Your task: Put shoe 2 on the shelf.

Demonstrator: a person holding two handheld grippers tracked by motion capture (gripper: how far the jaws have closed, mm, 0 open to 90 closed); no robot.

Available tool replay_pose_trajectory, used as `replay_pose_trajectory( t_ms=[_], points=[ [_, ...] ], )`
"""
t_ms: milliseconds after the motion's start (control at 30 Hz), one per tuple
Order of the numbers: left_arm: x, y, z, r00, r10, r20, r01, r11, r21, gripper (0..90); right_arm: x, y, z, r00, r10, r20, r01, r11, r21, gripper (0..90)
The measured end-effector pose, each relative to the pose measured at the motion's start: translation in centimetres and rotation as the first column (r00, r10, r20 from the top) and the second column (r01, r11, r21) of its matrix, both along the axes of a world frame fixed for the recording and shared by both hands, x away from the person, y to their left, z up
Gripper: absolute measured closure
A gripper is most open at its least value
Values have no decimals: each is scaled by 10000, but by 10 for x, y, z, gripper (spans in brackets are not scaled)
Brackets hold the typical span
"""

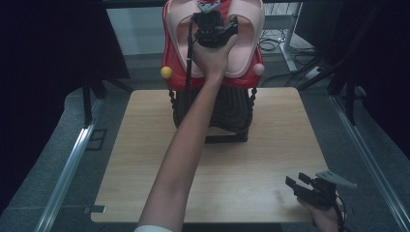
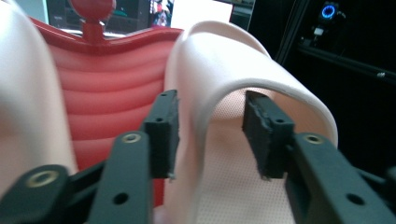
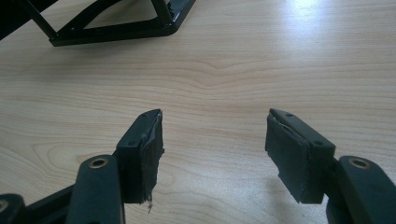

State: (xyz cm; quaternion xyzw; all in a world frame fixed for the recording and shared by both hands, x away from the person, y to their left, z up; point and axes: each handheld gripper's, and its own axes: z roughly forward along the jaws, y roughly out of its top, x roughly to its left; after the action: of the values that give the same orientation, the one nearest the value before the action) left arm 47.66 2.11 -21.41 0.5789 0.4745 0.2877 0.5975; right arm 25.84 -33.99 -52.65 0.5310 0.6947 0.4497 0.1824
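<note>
Right tool (image 1: pixel 300 186) at near bench (image 1: pixel 270 159) edge, jaws apart, empty; left tool (image 1: pixel 223 30) parted astride pink strap (image 2: pixel 233 79) of red backpack (image 1: pixel 212 48) at far edge; strap apparently released, next step unclear

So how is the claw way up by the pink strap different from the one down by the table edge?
The left gripper is raised at the backpack, its open jaws straddling the pink strap without pressing it. The right gripper sits low over the bare wooden table, with nothing between its jaws. Both are black, two-jawed and open.
</note>
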Motion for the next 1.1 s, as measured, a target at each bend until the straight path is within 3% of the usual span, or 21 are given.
replay_pose_trajectory(
  t_ms=[67, 300, 567, 833, 1100],
  points=[
    [-3, 4, -1, 9998, -205, -21, 205, 9997, -123, 478, 0, 0, 0, 10000, -10, 12, 10, 10000, -9, 368],
    [-25, 13, -3, 9951, -946, 293, 950, 9954, -140, 443, 0, 1, 1, 10000, -31, 56, 32, 10000, -73, 368],
    [-57, 28, -14, 9843, -1680, 537, 1699, 9850, -318, 430, 0, 2, -1, 10000, -64, 14, 64, 9997, -220, 368],
    [-85, 39, -32, 9697, -2376, 565, 2390, 9708, -202, 425, 1, 4, -2, 9999, -107, 21, 107, 9995, -292, 368],
    [-111, 51, -57, 9590, -2732, 754, 2766, 9602, -388, 424, 0, 6, -3, 10000, -75, -8, 74, 9993, -355, 368]
  ],
)
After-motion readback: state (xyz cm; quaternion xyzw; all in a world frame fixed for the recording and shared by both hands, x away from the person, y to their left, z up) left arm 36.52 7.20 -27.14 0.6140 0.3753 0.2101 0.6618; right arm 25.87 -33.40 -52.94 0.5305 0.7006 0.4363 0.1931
